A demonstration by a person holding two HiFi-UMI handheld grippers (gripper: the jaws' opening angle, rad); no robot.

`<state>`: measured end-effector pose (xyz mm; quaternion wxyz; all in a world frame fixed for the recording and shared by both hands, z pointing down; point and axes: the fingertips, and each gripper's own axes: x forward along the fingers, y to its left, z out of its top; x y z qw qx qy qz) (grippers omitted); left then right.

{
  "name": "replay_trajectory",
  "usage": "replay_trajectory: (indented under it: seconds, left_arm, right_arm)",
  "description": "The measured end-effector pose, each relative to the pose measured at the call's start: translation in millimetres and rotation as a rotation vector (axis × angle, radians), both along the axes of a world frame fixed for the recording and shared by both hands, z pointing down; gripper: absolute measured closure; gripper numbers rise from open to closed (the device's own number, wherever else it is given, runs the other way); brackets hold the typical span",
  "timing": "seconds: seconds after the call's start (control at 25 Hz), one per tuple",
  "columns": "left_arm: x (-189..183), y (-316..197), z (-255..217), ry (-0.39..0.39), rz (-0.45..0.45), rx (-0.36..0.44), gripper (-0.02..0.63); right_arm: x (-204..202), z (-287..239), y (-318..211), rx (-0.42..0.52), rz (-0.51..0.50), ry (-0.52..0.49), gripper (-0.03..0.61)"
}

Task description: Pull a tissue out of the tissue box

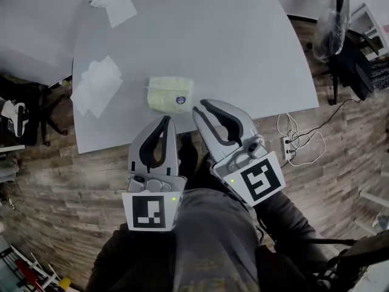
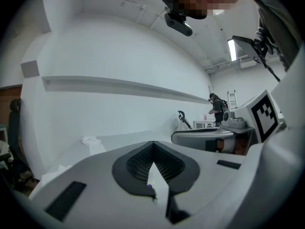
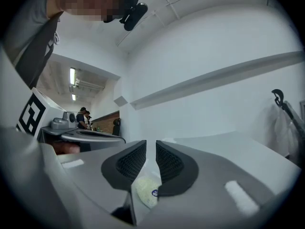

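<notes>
Near the front edge of the white table (image 1: 243,53) lies the pale yellow-green tissue pack (image 1: 170,94), with loose tissues (image 1: 97,85) lying apart to its left and another tissue pile (image 1: 112,2) at the far side. Just short of the pack, off the table, the left gripper (image 1: 165,121) has its jaws pressed together at the tips and empty. Beside it, the right gripper (image 1: 200,107) has its jaws slightly spread, pinching nothing.

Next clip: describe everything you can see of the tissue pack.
The tissue pack is a soft, puffy, pale yellow-green pouch, plastic-looking, roughly rectangular, with a round blue label near one end. It lies flat on the grey table near the front edge. Only the table touches it; the left claw and right claw are short of it.
</notes>
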<state>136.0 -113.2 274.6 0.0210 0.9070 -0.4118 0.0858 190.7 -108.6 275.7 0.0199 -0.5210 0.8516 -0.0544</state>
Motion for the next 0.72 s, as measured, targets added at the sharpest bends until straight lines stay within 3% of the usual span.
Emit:
replay_trajectory:
  seconds: [0.52,0.72]
  left_arm:
    - [-11.4,-63.6,88.6,0.005,-0.14,-0.15,0.615]
    - [-11.7,-72.7,107.2,-0.004,-0.146,-0.186,0.615]
  right_arm:
    - [-10.0,87.7,-58.5,-0.124,-0.134,0.072,0.535]
    - [-18.9,106.9,-72.6,-0.139,-0.158,0.12,0.535]
